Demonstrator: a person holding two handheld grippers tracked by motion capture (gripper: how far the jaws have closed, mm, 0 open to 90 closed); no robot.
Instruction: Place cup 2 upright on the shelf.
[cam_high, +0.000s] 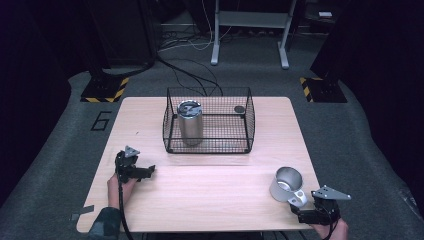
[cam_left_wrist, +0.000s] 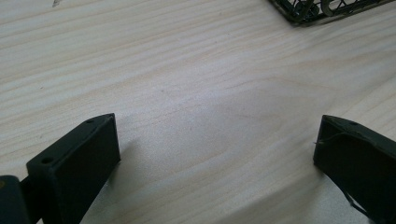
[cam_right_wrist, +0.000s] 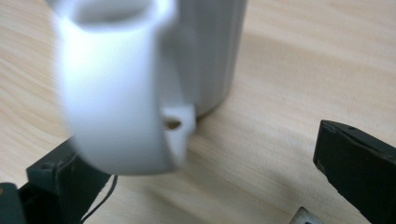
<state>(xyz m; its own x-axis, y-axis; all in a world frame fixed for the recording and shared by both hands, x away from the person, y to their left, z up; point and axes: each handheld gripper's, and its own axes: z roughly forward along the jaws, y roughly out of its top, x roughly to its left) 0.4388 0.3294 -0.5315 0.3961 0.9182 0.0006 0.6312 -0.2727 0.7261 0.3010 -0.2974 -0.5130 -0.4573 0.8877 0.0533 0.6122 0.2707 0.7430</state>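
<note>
We've got the metal mug (cam_high: 286, 184) standing upright near the table's right front corner, open mouth up, its white handle (cam_high: 298, 198) pointing toward five o'clock, straight at our right gripper (cam_high: 300, 212). In the right gripper view that handle (cam_right_wrist: 116, 93) looms blurred and very close between the jaws, which stand wide apart and hold nothing yet. So the step in hand looks like a grasp on the handle, and we want it centred: the loop sits toward the left jaw here, so we should shift a touch that way before closing, keep the jaws level with the table (cam_high: 210, 180), and squeeze on the flat of the loop rather than its lower tab, or the mug may swing. Out at ten o'clock from the mug sits the wire basket (cam_high: 209, 122), with a steel tumbler (cam_high: 190, 121) upright in its left half and a small dark disc (cam_high: 239, 108) in its far right corner. Our left gripper (cam_high: 145, 172) rests over at nine o'clock, well apart, jaws spread wide over bare wood (cam_left_wrist: 196, 93), empty.
</note>
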